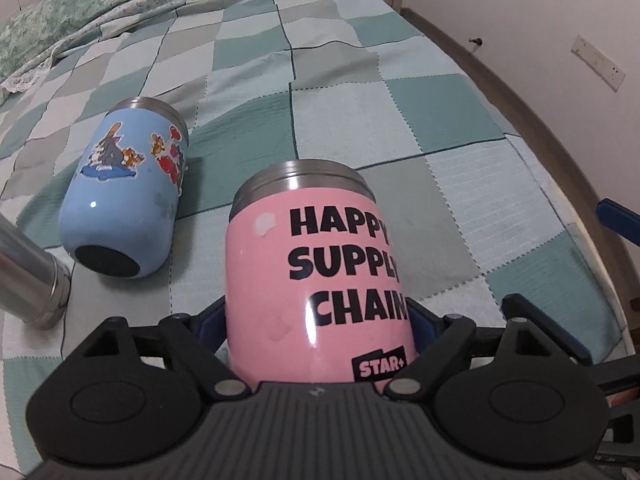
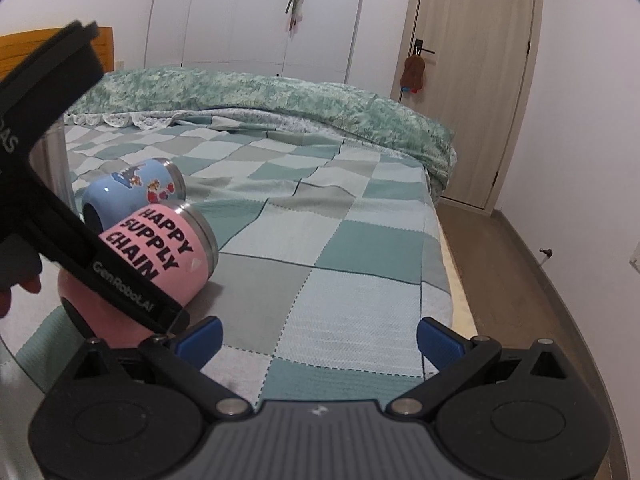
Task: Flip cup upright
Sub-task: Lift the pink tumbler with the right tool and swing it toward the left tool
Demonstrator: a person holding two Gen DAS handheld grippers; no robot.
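Note:
A pink cup printed "HAPPY SUPPLY CHAIN" lies on its side on the checked bedspread, its steel rim pointing away from me. My left gripper is shut on the pink cup, blue pads on both its sides near the base. The pink cup also shows in the right wrist view, with the left gripper's black body across it. A blue cartoon cup lies on its side to the left, base toward me; it also shows in the right wrist view. My right gripper is open and empty above the bedspread.
A steel flask lies at the left edge. The checked bedspread stretches ahead, with a folded green quilt at the far end. The bed's right edge drops to a wooden floor. A door and wardrobes stand beyond.

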